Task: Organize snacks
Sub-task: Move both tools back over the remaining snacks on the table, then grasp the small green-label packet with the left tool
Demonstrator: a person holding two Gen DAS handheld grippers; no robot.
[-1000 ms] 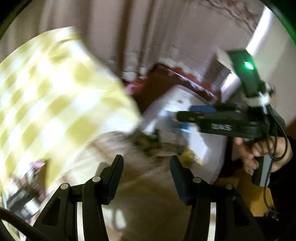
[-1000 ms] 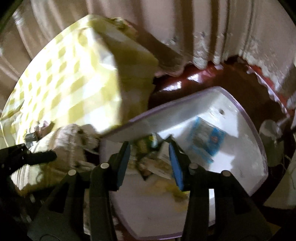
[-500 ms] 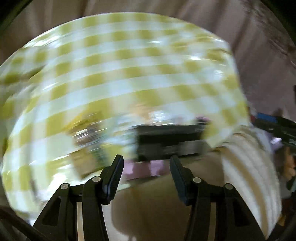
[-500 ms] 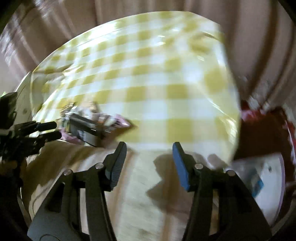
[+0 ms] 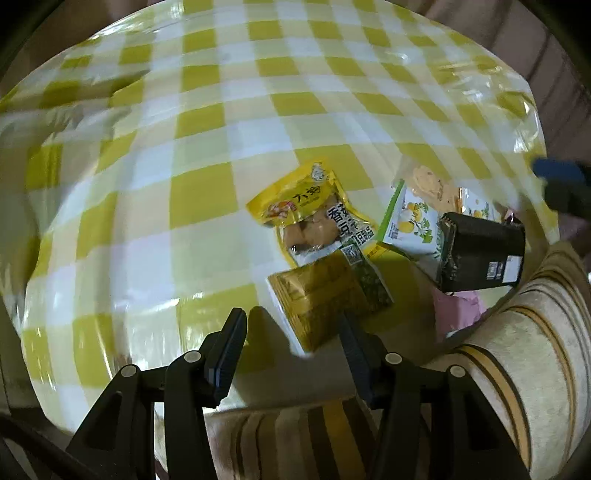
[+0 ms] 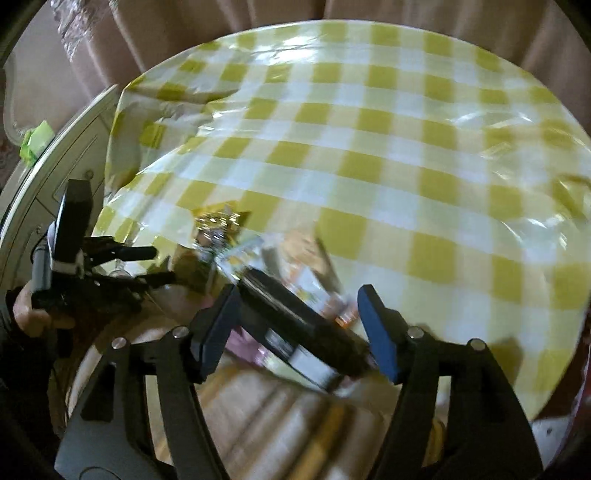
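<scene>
Several snack packets lie near the front edge of a table with a yellow-and-white checked cloth (image 5: 207, 122). In the left wrist view I see a yellow packet with a clear window (image 5: 306, 206), a golden packet (image 5: 317, 295), a white-and-green lemon packet (image 5: 410, 221) and a black packet (image 5: 480, 254). My left gripper (image 5: 291, 347) is open, with the golden packet's near corner between its fingertips, untouched. My right gripper (image 6: 295, 325) hovers over the blurred black packet (image 6: 303, 332); its jaws are opening and the pads do not press on it.
A striped cushion (image 5: 517, 369) borders the table's near edge, also visible as the striped cushion (image 6: 277, 406) in the right wrist view. A pink item (image 5: 458, 314) lies under the black packet. Curtains (image 6: 147, 33) hang behind the table. A hand (image 6: 33, 310) holds the left gripper.
Both grippers swung from the white bin on the floor across to the table. The snack packets have come into view under them. The right jaws stand wider than before.
</scene>
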